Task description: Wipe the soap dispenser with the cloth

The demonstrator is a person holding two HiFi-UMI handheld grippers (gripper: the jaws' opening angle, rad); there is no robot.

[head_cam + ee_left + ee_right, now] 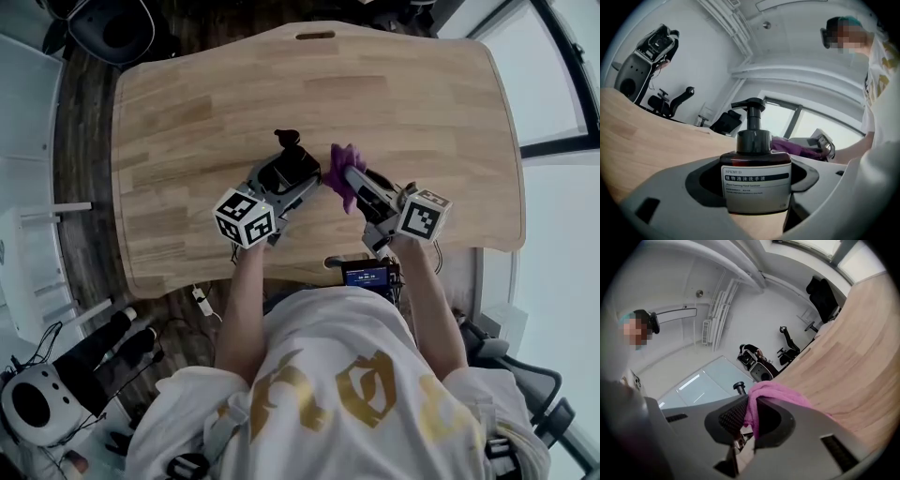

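The soap dispenser (292, 167), a dark amber bottle with a black pump and a white label (757, 185), stands upright on the wooden table (187, 122). My left gripper (289, 180) is shut on its body, one jaw on each side (757, 197). The purple cloth (343, 169) is bunched between the fingers of my right gripper (354, 184), which is shut on it (751, 420). Cloth and bottle sit close side by side, just apart. In the right gripper view the cloth (780, 397) hides most of the bottle; only the pump top (738, 386) shows.
The table's near edge runs just under both grippers, with a small black device (367, 274) at it. Bare wood spreads to the far side and both ends. Office chairs (670, 101) stand beyond the table, and a window (553, 84) is at the right.
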